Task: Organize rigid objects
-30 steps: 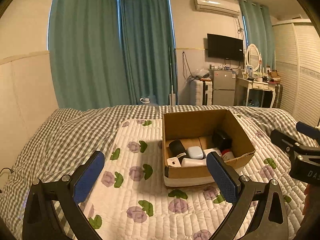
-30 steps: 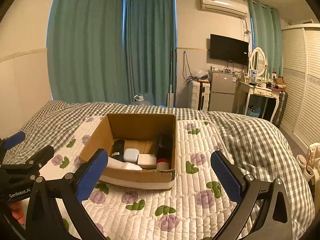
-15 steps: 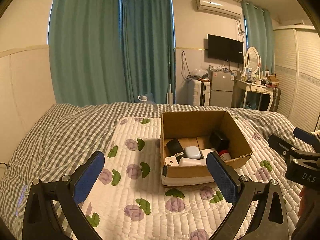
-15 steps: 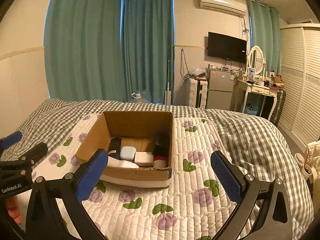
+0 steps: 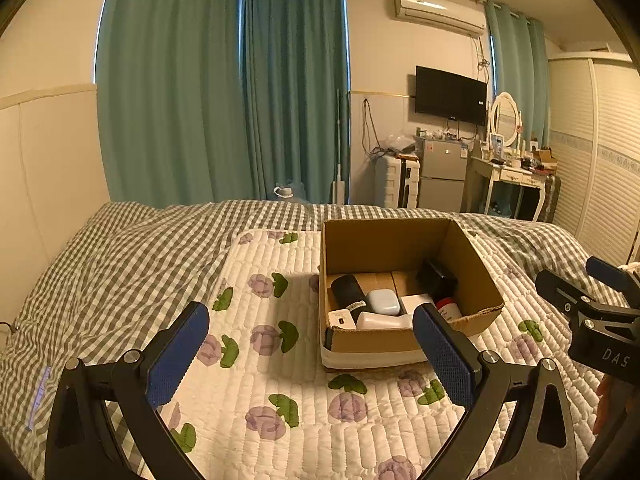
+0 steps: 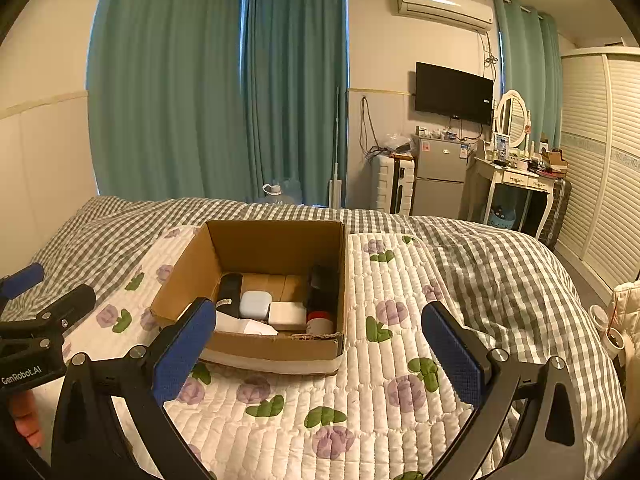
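Box (image 5: 404, 344): open cardboard, flaps up, standing on a quilted flower-print pad (image 5: 256, 344) laid over a checked bedspread (image 5: 120, 256).

Contents, all at the near end of the box floor:
- black cylinder (image 5: 347, 291), lying on its side at the left wall;
- pale blue rounded case (image 5: 384, 301), just beside the cylinder;
- white flat block (image 6: 287, 314), touching the case;
- small white charger (image 5: 342, 319), in the near left corner;
- long white item (image 5: 382, 321), lying along the near wall;
- black boxy object (image 5: 436, 278), against the right wall;
- red-capped bottle (image 6: 320, 322), in the near right corner.
The far half of the box floor shows bare cardboard.

Left gripper (image 5: 312, 354): fingers spread wide, nothing between them, held above the pad short of the box.
Right gripper (image 6: 318, 350): likewise spread and empty, level with the box's near wall.

Pad around the box: no loose item visible in either view.

Status: the rigid items already lie gathered in the box. This fits either a sort finished into the box or a full box waiting to be unpacked and arranged; the views do not settle which.

Handling note, as judgement: items sit packed edge to edge, so any grasp should come from above, fingers astride one item's narrow sides, clear of its neighbours and the cardboard walls. The cylinder and bottle may roll; the light box may slide on the soft pad.
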Available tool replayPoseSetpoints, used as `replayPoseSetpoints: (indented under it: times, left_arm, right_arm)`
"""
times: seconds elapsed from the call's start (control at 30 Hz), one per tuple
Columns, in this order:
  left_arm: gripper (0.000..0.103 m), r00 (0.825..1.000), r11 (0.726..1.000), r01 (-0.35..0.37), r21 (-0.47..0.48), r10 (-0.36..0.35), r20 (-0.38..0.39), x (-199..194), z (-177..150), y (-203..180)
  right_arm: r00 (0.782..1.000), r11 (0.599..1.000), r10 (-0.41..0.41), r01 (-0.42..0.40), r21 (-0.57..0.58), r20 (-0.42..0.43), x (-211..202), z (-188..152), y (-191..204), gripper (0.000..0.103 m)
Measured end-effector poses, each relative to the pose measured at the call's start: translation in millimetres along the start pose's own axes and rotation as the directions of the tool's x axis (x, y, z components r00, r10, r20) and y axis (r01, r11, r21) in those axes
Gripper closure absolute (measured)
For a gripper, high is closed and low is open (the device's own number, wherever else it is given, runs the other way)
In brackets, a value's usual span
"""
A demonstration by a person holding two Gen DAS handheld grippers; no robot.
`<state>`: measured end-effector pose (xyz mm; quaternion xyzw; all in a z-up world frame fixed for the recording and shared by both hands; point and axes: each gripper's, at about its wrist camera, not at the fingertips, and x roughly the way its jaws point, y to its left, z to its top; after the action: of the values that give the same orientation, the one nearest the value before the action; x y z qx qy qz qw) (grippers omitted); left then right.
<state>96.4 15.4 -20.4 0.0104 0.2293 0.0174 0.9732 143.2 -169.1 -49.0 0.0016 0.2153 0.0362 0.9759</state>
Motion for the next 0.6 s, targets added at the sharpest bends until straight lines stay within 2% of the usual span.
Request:
replayPoseSetpoints:
  times: [0.6]
  left_arm:
    - [0.0,1.0,1.0,0.012,0.0,-0.012,-0.015,2.1,-2.7,0.3]
  right_arm:
    - [1.0,1.0,-0.005,0.005,0.004,-0.013,3.8,-3.6,-1.0,0.0]
